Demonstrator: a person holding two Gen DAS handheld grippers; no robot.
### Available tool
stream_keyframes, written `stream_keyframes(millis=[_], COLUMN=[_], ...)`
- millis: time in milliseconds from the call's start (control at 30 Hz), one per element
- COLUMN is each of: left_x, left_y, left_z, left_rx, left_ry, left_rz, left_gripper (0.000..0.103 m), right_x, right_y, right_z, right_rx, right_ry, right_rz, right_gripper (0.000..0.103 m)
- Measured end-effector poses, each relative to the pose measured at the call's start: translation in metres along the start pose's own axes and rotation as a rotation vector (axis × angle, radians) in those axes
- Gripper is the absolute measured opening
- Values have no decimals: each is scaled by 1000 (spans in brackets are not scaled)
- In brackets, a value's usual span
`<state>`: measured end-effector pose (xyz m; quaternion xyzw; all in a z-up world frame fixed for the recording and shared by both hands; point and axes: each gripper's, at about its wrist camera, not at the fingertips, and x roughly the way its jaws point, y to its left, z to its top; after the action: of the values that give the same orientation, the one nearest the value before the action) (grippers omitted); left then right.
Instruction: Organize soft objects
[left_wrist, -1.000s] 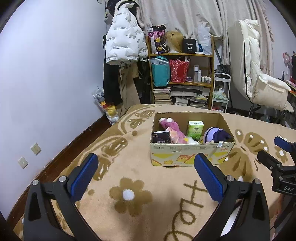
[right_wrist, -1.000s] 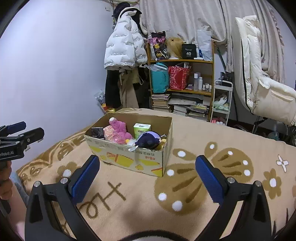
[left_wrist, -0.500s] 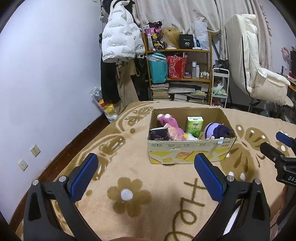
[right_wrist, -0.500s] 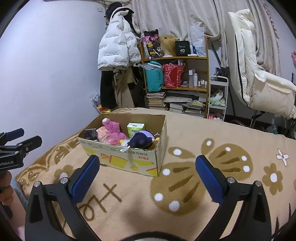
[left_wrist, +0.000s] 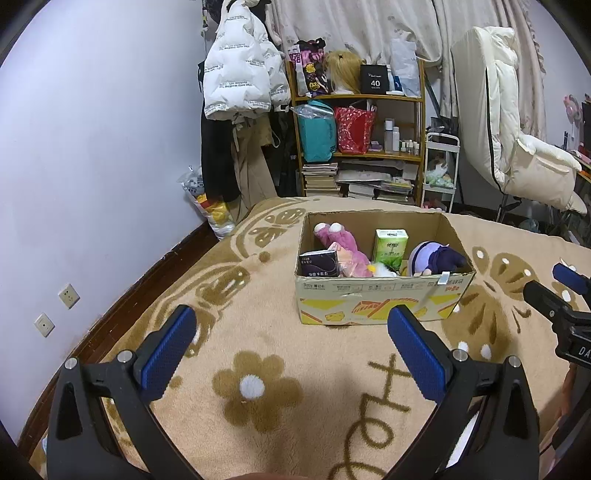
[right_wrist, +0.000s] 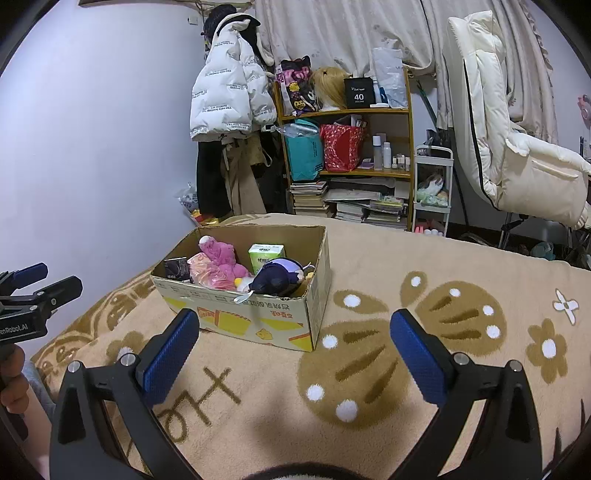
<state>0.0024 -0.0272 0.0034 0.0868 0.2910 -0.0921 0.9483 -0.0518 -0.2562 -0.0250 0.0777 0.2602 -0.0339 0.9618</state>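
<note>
A black box (right_wrist: 358, 93) on the shelf reads "40"; the left gripper (right_wrist: 22, 314) body reads "enRobot.AI"

A cardboard box (left_wrist: 384, 299) sits on the blanket (left_wrist: 266, 373), shelf (left_wrist: 356, 147) behind it.

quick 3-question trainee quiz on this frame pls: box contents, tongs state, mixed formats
1. True or false: the left tongs are shut on the pink plush.
2. Multiple choice: the green tissue pack stands where?
A) on the blanket outside the box
B) inside the cardboard box, between the pink plush and the purple plush
C) on the bookshelf
3. Fill in: both the left tongs and the right tongs are ____, each holding nothing.

Key: 1 false, they are open and short of the box; 2 B; 3 open.
</note>
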Motion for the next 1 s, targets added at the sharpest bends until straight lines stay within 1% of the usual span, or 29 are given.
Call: stream_keyframes(millis=[467,667,800,1000], left_x=[2,2,1,-1], left_y=[3,4,6,9], left_z=[-2,-3,-3,-2], left_rx=[3,0,0,3], left_ry=[8,7,6,-1], left_rz=[-2,-7,-10,-18], left_gripper=[103,103,103,103], right_x=[2,1,0,0], right_y=[-1,5,8,8], right_z=[0,-2,-2,-1], right_rx=[6,-3,2,17], right_ry=[12,4,-6,1], right_rz=[0,-2,-26,-31], right_gripper=[103,103,103,103])
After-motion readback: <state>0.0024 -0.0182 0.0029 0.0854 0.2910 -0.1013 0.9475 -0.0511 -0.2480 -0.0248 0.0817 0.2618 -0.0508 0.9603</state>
